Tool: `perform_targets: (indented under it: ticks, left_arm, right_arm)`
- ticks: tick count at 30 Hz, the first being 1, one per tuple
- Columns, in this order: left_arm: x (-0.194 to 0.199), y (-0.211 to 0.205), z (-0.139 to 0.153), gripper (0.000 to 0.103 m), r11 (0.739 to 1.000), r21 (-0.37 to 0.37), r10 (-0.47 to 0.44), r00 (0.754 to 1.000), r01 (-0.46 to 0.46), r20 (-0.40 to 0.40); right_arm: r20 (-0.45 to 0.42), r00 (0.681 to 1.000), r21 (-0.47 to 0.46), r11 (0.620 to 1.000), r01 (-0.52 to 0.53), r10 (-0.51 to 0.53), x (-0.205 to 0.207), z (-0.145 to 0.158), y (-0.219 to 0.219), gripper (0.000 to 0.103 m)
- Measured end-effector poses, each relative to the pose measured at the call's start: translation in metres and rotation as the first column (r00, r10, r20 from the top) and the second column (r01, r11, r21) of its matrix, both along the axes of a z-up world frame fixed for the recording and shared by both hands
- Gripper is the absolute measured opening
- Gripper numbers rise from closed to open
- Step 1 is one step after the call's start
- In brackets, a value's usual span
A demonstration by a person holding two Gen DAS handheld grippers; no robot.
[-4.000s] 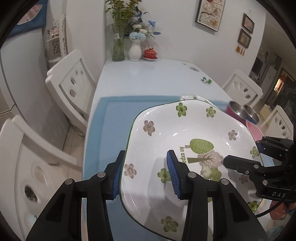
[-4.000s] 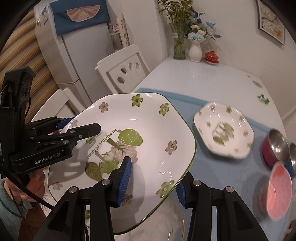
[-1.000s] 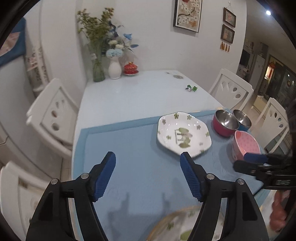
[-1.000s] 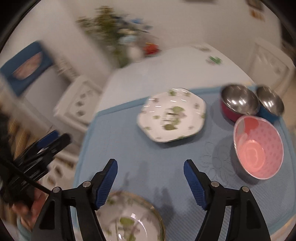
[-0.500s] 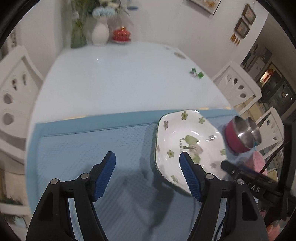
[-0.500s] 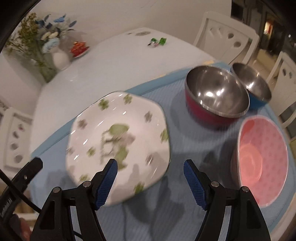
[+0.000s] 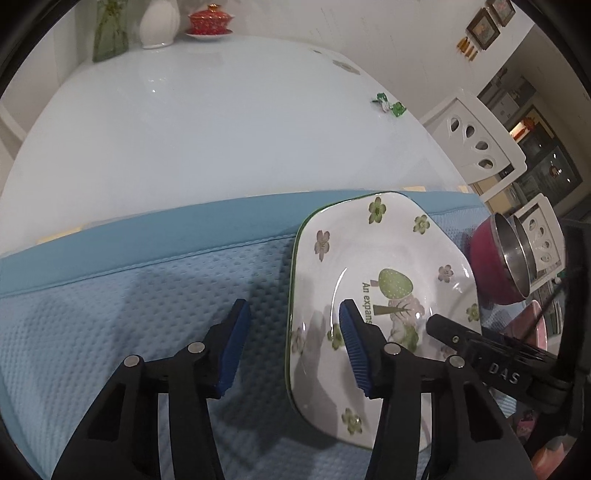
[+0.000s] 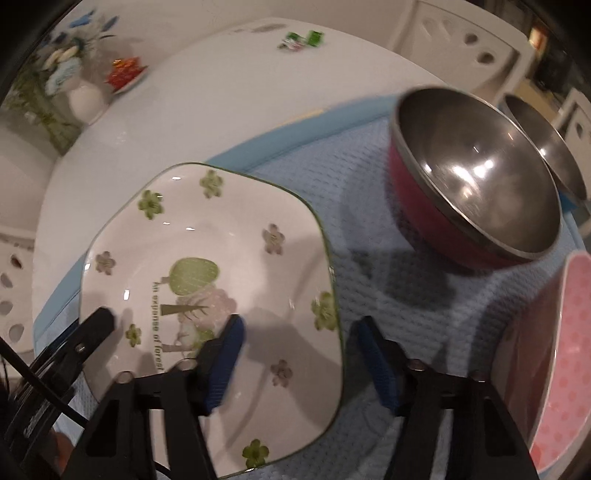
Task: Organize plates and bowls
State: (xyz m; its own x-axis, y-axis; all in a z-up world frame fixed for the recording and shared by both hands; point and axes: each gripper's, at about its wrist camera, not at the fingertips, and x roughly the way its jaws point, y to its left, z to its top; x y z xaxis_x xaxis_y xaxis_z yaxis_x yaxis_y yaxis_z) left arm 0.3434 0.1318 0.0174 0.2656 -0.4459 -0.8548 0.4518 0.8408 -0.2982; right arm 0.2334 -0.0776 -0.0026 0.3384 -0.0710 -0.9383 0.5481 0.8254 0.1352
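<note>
My left gripper sat astride the near left rim of the flowered plate, one pad hanging over the blue mat outside the edge and the other over the plate's sloping inside, and its jaws were closing with the rim between them, though I judged the pads had not yet pressed on it. My right gripper straddled the opposite rim the same way, inner pad over the white glaze and outer pad over the mat, jaws also closing around the edge and not yet pinching it. So the plate lay between my two hands, flat on the mat, its printed tree and lettering running roughly along the line away from me, and neither hand was clearly the nearer; each had its own side. I reckoned the lift would turn on both pads biting the thin rim at once, or the plate could tip. The plate held nothing. Just beside my right hand stood the pink dotted bowl, empty. Beyond it sat the red bowl with the steel lining, empty as well, and touching or nearly touching it behind was a smaller steel bowl whose contents I could not see. Farther off, on the bare white table, lay small green wrapped sweets, and at the far edge a red lidded cup on its saucer beside a white vase.
</note>
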Motion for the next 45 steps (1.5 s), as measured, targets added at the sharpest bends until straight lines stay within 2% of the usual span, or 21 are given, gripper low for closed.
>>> perform_targets:
  ticks: [2, 5, 8, 11, 15, 20, 24, 27, 34, 37, 38, 40, 45]
  left_arm:
    - [0.002, 0.000, -0.001, 0.047, 1.000, -0.004, -0.004, 1.000, 0.004, 0.001]
    - [0.002, 0.000, -0.002, 0.041, 0.999, -0.033, -0.013, 1.000, 0.013, -0.010]
    - [-0.002, 0.000, -0.002, 0.040, 0.998, -0.062, -0.033, 0.999, 0.032, -0.020]
    - [-0.008, -0.001, 0.000, 0.041, 0.999, -0.020, -0.025, 0.999, 0.025, 0.028]
    - [-0.010, 0.014, 0.005, 0.041, 1.000, -0.021, 0.004, 0.999, -0.003, 0.037]
    - [-0.025, 0.054, 0.010, 0.041, 0.998, -0.003, 0.065, 0.997, -0.065, 0.051]
    - [-0.042, 0.095, 0.005, 0.041, 0.989, -0.004, 0.146, 0.989, -0.146, 0.017]
    - [-0.048, 0.112, 0.004, 0.041, 0.985, -0.012, 0.174, 0.985, -0.174, 0.005]
    - [-0.035, 0.105, -0.005, 0.041, 0.978, -0.021, 0.207, 0.978, -0.206, 0.014]
    - [-0.030, 0.095, -0.005, 0.043, 0.982, -0.002, 0.190, 0.981, -0.190, 0.041]
    - [-0.031, 0.089, -0.004, 0.048, 0.986, 0.020, 0.165, 0.985, -0.166, 0.049]
    - [-0.034, 0.083, -0.003, 0.048, 0.989, 0.063, 0.129, 0.989, -0.133, 0.067]
    - [-0.049, 0.093, 0.004, 0.048, 0.990, 0.026, 0.140, 0.988, -0.142, 0.064]
  right_arm:
    - [0.020, 0.999, 0.002, 0.999, -0.034, 0.033, 0.002, 0.000, -0.001, 0.047]
    - [0.032, 0.998, 0.001, 0.998, -0.060, 0.060, 0.001, 0.000, -0.004, 0.046]
    - [0.043, 0.991, -0.020, 0.992, -0.127, 0.128, 0.000, 0.001, 0.006, 0.046]
    - [0.055, 0.979, -0.020, 0.980, -0.197, 0.197, -0.005, 0.002, 0.015, 0.046]
    - [0.070, 0.967, -0.014, 0.970, -0.244, 0.245, -0.014, 0.001, 0.026, 0.046]
    - [0.086, 0.928, 0.027, 0.931, -0.365, 0.361, -0.021, -0.002, 0.053, 0.046]
    - [0.136, 0.870, 0.032, 0.875, -0.483, 0.475, -0.034, -0.001, 0.082, 0.046]
    - [0.172, 0.839, 0.043, 0.847, -0.530, 0.517, -0.040, -0.003, 0.089, 0.046]
    - [0.231, 0.826, 0.124, 0.827, -0.549, 0.514, -0.035, -0.009, 0.068, 0.044]
    - [0.242, 0.799, 0.071, 0.811, -0.581, 0.551, -0.033, -0.009, 0.078, 0.043]
    - [0.229, 0.792, 0.032, 0.808, -0.588, 0.567, -0.031, -0.009, 0.083, 0.043]
    - [0.206, 0.768, -0.066, 0.792, -0.607, 0.606, -0.027, -0.007, 0.094, 0.043]
    - [0.195, 0.746, -0.058, 0.767, -0.639, 0.636, -0.032, 0.000, 0.091, 0.043]
